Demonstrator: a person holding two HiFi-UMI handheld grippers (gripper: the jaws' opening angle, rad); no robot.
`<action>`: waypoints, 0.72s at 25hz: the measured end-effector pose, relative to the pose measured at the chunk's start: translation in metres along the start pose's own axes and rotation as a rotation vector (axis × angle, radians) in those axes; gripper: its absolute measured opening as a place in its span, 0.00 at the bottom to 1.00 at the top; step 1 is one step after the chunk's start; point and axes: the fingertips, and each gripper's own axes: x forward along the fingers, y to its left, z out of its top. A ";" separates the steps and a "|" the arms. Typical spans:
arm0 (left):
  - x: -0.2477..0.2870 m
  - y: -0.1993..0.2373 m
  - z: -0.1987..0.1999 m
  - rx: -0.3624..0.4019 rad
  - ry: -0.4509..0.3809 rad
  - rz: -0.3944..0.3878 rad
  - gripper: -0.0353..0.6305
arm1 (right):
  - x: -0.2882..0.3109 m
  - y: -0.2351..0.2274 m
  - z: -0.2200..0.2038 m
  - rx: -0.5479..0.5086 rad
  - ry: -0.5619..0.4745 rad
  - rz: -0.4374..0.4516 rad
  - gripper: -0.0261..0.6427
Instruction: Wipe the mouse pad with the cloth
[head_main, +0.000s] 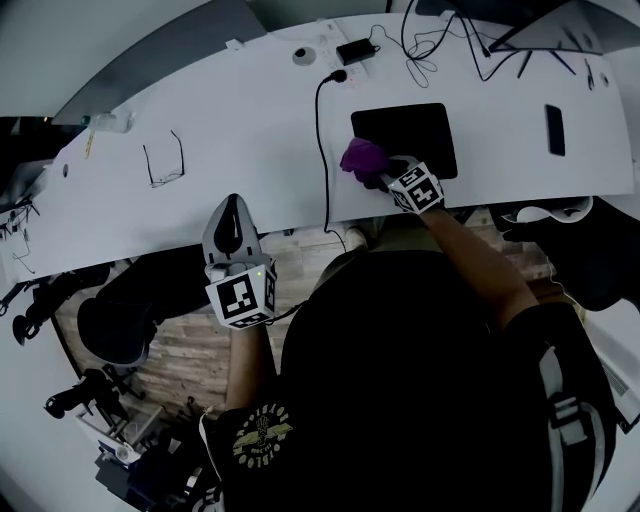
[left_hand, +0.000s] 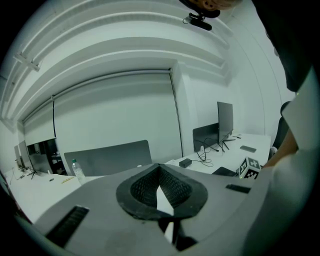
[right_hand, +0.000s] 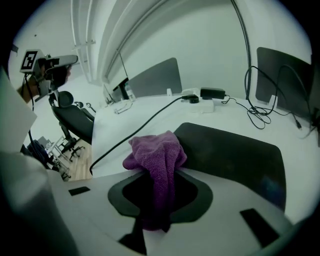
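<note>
Seen from above, a person in a dark top sits at a white desk w/ a gripper in each hand.

The R gripper reaches fwd over the desk's near edge. Its claw pinches a purple cloth. In the R gripper view the cloth runs down between the two jaws, and its bunched end spills out past the tips of the R gripper. That bunch sits at the near-left corner of the black pad, partly over the pad and partly over bare desk. It seems to rest on the surface, but contact is hard to confirm from these angles.

The L gripper is well apart from the pad, at the desk's near edge, to the person's left. In its own view the L gripper has its claw pressed together at the tips, w/ nothing between. That view looks out level across the room rather than down at the desk.

Also on the desk:
- A black cable runs from the back toward the near edge, just left of the pad.
- Glasses lie far left.
- A dark phone lies right of the pad.
</note>
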 end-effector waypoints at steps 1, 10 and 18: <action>0.002 -0.003 0.002 0.001 -0.003 -0.008 0.06 | -0.002 -0.005 -0.003 0.002 0.006 -0.008 0.17; 0.029 -0.029 0.013 0.007 -0.016 -0.077 0.06 | -0.033 -0.054 -0.030 0.049 0.027 -0.084 0.17; 0.052 -0.054 0.028 0.009 -0.027 -0.120 0.06 | -0.075 -0.108 -0.058 0.112 0.049 -0.172 0.17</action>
